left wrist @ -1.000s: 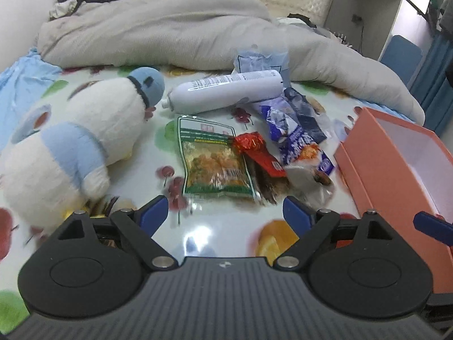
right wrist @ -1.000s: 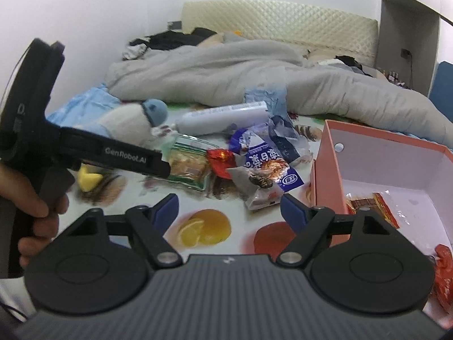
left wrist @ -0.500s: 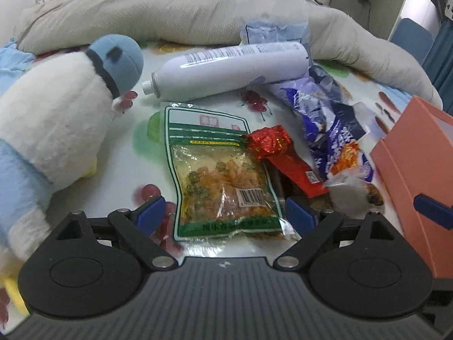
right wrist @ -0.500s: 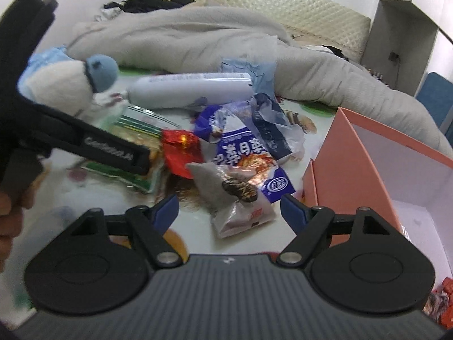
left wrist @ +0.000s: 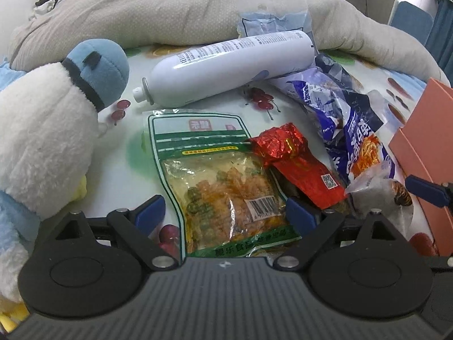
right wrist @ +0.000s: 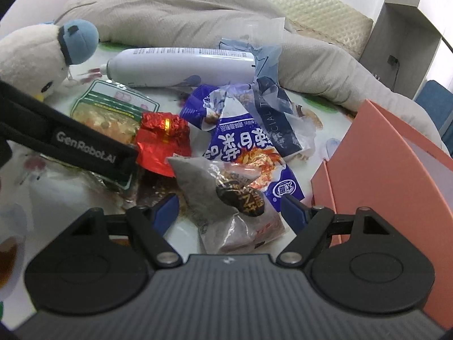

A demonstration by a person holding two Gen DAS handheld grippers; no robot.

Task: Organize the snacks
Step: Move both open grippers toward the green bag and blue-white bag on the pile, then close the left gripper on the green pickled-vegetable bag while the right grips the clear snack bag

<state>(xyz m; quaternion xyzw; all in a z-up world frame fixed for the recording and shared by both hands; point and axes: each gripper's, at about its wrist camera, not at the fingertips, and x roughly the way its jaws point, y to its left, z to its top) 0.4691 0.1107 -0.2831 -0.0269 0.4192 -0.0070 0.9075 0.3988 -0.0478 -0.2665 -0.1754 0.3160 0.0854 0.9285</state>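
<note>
My left gripper [left wrist: 225, 215] is open, its jaws either side of the near end of a green-edged clear snack bag [left wrist: 223, 187] lying flat. A red foil packet [left wrist: 297, 161] lies against the bag's right side. My right gripper [right wrist: 230, 211] is open, its jaws around a grey clear snack packet [right wrist: 226, 201]. A blue-purple noodle bag [right wrist: 249, 147] lies behind that packet; it also shows in the left wrist view [left wrist: 348, 124]. The left gripper's body [right wrist: 79, 144] crosses the right wrist view. The orange box [right wrist: 390, 170] stands open at the right.
A white spray can [left wrist: 226, 68] lies on its side behind the snacks. A white and blue plush toy [left wrist: 48, 124] sits at the left. A grey duvet [left wrist: 198, 8] is piled at the back. All lie on a fruit-print sheet [left wrist: 127, 147].
Both grippers have moved forward and down onto the snack pile. The left now straddles the green bag, the right straddles the grey packet. Both stayed open.
</note>
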